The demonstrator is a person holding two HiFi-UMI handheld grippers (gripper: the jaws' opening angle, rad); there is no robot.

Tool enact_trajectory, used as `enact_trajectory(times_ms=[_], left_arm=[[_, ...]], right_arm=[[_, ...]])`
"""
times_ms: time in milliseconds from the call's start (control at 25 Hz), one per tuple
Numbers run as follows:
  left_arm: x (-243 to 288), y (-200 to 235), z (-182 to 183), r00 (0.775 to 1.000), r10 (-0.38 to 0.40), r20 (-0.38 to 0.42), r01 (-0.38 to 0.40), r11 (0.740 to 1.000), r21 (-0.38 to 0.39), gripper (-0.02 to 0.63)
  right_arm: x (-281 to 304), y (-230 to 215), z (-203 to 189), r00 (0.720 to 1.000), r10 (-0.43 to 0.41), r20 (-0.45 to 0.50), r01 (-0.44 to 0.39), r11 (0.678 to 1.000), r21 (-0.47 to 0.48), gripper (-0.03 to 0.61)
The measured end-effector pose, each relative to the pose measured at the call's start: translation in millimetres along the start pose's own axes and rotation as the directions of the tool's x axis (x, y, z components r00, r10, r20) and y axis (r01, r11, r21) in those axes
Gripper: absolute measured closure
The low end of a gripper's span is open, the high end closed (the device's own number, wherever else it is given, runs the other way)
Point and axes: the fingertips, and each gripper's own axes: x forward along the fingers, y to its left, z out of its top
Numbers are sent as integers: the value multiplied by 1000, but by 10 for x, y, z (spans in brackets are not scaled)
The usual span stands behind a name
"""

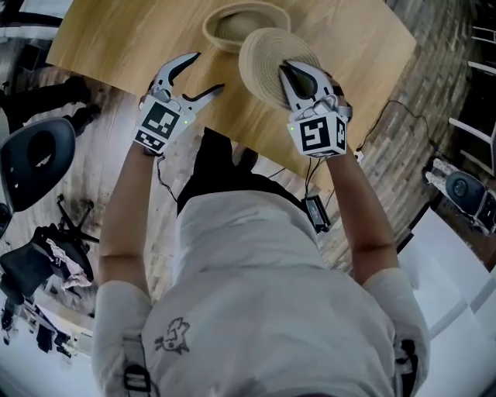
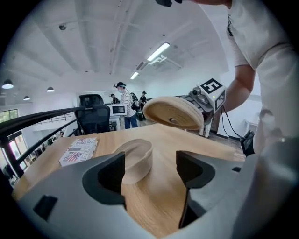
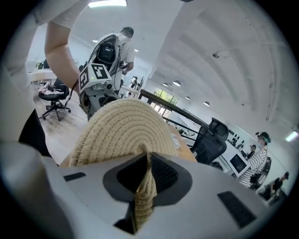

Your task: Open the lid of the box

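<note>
- Your right tool (image 1: 298, 71) is clamped on the rim of the woven lid (image 1: 263, 58). In the right gripper view the rope edge sits pinched between the two jaws, and the disc stands up beyond them.
- The lid is off the box (image 1: 244, 23) and hangs in the air on the box's near-right side. From the head view its far edge overlaps the box's rim. The left gripper view shows the lid raised above the box and not touching it.
- The lid is tilted, with its flat faces neither level nor fully upright, and the pinched part of the rim is on the side away from the box.
- The box rests open-topped on the wooden surface (image 1: 116, 39).
- Your left tool (image 1: 206, 72) hangs on the box's near-left side, apart from it. Its jaws are spread wide with nothing between them, and its own view looks past them at the box wall.
- The opening looks done. What probably remains is setting the lid down.
- The bare surface on the box's near side lies under the lid, so that move belongs to your right hand. It turns on rolling the disc level before it meets the wood.
</note>
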Motion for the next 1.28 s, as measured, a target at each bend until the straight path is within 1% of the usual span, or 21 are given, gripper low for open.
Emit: enact_trajectory(times_ms=[120,240,360,560,760,880,960,1160,1280], left_arm=[[-129,-238,274,995,62,73,-57,996,-61,279],[-243,-482,496,986,102,131,-88,991,-105,281],[-345,-777,701,977,134,168,-112,985,-133,281],[-559,-1261,990,961,181,210,-149,976,-158,296],[-769,-1683,1168,948,223,227,-187,967,-171,316],[-925,-1888,1248,938,258,231,-218,958,-186,335],[-1033,-2005,1277,933,279,225,-237,951,-198,337],[-1254,-2200,1336,925,318,208,-276,939,-206,337],[-1397,-2246,1352,918,335,213,-292,933,-209,337]], right_arm=[[-287,45,95,999,-3,34,1,999,50,543],[-554,98,211,996,-9,90,-1,994,111,543],[-888,173,282,991,-10,134,-12,986,164,543],[-1457,322,374,978,-16,208,-36,968,247,543],[-1918,420,406,961,-32,274,-50,957,287,543],[-2147,472,402,949,-36,313,-69,946,316,543],[-2267,522,373,945,-34,324,-81,938,337,543],[-2480,608,349,938,-23,346,-118,916,382,543],[-2576,691,420,933,-13,360,-135,914,382,543]])
